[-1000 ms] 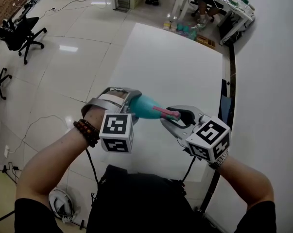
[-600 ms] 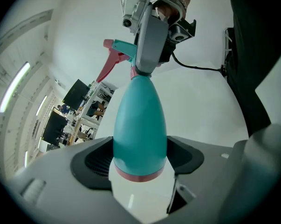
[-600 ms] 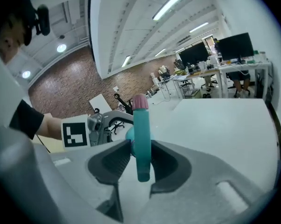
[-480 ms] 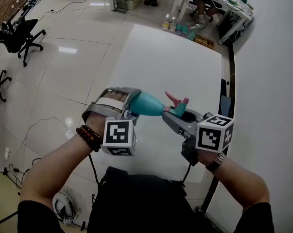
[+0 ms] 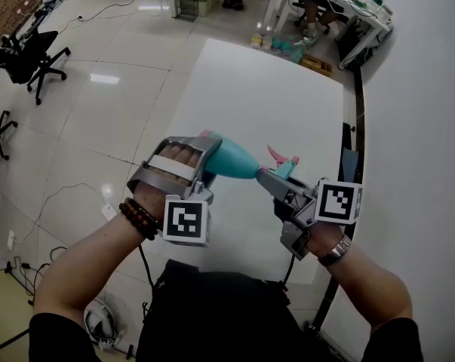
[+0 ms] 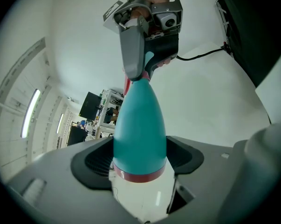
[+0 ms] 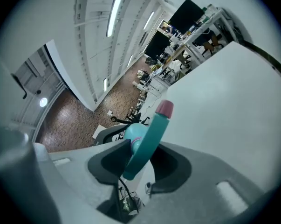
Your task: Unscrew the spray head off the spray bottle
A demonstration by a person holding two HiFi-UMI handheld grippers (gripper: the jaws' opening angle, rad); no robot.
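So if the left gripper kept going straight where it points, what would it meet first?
The left gripper is shut on the bottle, which lies along that line. Next comes the right gripper, clamped on the spray head, probably directly ahead.

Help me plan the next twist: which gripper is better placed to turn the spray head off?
Right. The right gripper is shut on the spray head, so it can likely twist it, while the left gripper clamps the teal spray bottle, steadying it.
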